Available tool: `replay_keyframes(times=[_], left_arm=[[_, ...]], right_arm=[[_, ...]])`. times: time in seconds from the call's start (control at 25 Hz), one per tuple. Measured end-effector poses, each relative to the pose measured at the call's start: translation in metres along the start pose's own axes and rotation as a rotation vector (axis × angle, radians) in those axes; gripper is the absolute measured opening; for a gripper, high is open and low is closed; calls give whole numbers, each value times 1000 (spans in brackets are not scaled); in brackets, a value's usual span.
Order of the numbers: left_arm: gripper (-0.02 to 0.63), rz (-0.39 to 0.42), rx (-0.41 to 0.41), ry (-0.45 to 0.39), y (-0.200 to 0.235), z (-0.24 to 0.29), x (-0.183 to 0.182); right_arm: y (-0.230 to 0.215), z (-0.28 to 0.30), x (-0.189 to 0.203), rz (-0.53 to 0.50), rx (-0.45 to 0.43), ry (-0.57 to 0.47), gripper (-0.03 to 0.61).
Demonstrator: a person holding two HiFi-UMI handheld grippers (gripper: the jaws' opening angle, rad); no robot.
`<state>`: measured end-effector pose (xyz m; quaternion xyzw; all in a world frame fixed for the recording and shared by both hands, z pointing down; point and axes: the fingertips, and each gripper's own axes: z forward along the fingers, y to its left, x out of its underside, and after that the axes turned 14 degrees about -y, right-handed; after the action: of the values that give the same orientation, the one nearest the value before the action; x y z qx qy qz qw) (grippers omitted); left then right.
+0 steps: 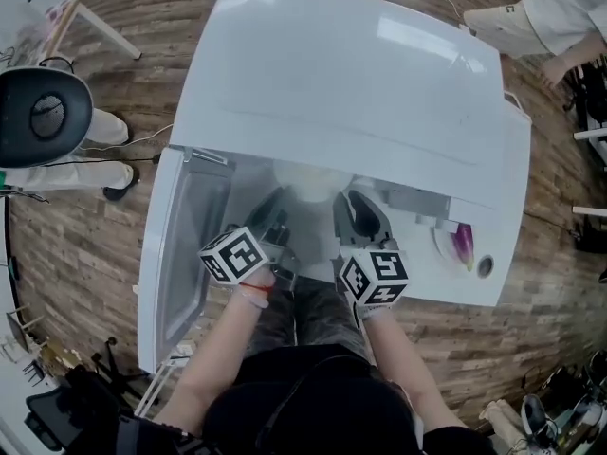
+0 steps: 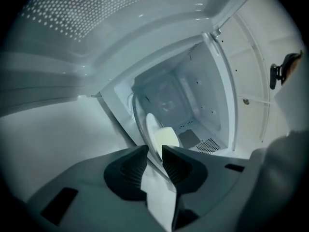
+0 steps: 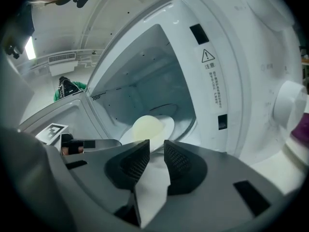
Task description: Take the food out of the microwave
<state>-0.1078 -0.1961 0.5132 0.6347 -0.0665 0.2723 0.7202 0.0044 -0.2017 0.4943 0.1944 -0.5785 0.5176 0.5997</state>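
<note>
A white plate (image 1: 308, 182) carrying a pale yellow round piece of food (image 3: 147, 128) sits at the mouth of the white microwave (image 1: 351, 74), half inside the cavity. My left gripper (image 1: 270, 231) grips the plate's left rim, jaws shut on the thin edge (image 2: 154, 151). My right gripper (image 1: 366, 218) holds the opposite rim, jaws shut on it (image 3: 157, 146). In the left gripper view the plate (image 2: 150, 129) stands edge-on with the food (image 2: 166, 138) beside it. The plate (image 3: 164, 129) lies above the glass turntable (image 3: 186, 124).
The microwave door (image 1: 185, 254) hangs open to the left. A purple vegetable (image 1: 463, 245) and a round knob (image 1: 485, 266) sit on the microwave's right front. An office chair (image 1: 43, 112) stands at left, and a person (image 1: 560, 8) at top right, on wooden floor.
</note>
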Motion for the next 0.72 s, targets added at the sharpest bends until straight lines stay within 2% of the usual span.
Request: replay_keyframes(times=[0.28, 0.44, 0.72], left_arm=[[84, -105, -9, 15, 3, -1, 6], [46, -128, -2, 6, -1, -3, 6], [32, -198, 17, -15, -6, -10, 8]], right_arm=[[-4, 6, 4, 24, 49, 15, 91], [-4, 4, 5, 53, 62, 19, 91], [-4, 0, 7, 128, 69, 23, 91]])
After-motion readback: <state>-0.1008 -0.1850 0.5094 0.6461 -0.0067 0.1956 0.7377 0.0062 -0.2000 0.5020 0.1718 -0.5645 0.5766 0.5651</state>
